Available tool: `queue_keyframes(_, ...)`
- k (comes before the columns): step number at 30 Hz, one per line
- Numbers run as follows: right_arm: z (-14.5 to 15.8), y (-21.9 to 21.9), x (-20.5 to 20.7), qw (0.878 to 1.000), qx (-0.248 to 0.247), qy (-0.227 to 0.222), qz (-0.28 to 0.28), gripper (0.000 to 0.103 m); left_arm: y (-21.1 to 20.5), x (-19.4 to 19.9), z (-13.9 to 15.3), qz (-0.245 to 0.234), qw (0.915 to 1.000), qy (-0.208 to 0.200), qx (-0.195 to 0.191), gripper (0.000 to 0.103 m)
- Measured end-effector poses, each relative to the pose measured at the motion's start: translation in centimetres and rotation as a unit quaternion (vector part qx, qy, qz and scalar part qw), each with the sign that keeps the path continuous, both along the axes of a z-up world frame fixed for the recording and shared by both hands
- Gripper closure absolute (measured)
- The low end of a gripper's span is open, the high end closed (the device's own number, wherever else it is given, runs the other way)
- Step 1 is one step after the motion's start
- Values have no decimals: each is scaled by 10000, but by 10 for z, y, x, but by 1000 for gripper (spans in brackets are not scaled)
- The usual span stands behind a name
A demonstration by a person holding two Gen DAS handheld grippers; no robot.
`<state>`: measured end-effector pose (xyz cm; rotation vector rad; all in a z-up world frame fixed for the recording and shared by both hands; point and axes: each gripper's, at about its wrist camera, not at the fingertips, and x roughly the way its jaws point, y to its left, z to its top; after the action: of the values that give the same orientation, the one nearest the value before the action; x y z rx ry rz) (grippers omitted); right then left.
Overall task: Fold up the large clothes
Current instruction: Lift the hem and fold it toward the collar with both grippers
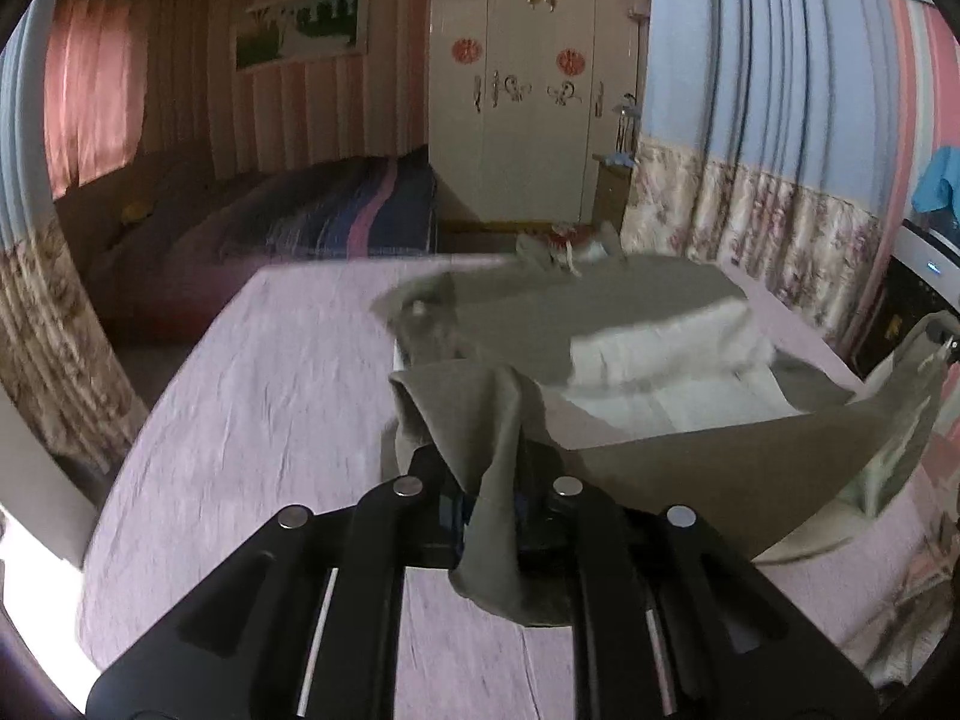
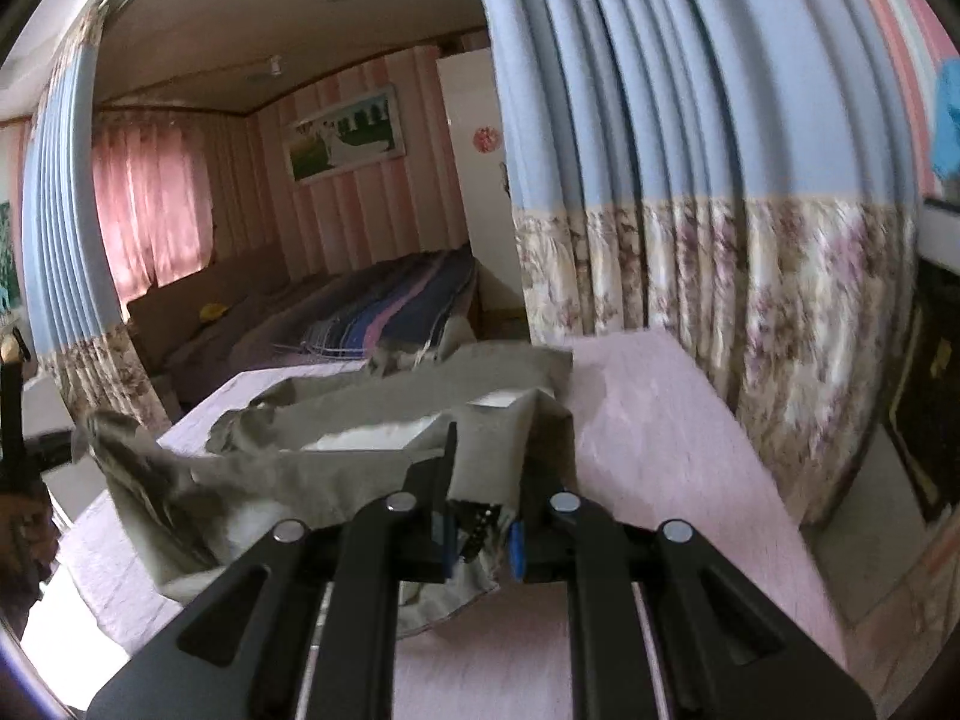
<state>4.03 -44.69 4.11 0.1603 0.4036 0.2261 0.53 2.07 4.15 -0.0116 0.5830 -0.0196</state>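
Left wrist view: the left gripper is clenched on a bunched corner of the garment, with cloth draped over and hanging below the fingers. Right wrist view: the right gripper is likewise clamped on a fold of the garment between its fingers.

Handling: the fabric appears soft and limp. It sags between the two grip points and does not hold a shape. It seems light enough to lift by the edges. Take hold at corners or along the hem, well apart, so that the span between the fingers pulls flat.

Appearance: the garment is olive-grey outside with a pale, off-white lining exposed ahead of the fingers. The near edge is raised; the far part lies ahead of both grippers on the pink sheet. Motion blur hides finer detail.
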Motion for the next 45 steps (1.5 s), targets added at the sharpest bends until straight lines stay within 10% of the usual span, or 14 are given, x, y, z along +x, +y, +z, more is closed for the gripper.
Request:
queue_keyframes(14,23,39,259,9985,-422,349,-22,91,30,261,20,379,9981,430,211,88)
queue_keyframes(21,-45,66,363,9854,-1083,1312,-101,88,49,352,-14,608,9930,1013,-61,76)
queue_keyframes(23,-62,65,377,9829,-1025,1513,-225,69,54,369,-31,597,9889,1334,-268,60)
queue_keyframes(27,-62,61,375,9868,-603,1493,-198,46,64,360,-14,757,9918,941,-427,9)
queue_keyframes(33,-18,53,336,9934,-488,1039,-80,29,59,318,18,537,9959,732,58,5)
queue_keyframes(45,-55,87,267,9753,-1195,1700,748,28,19,265,-63,-99,9868,1553,457,6)
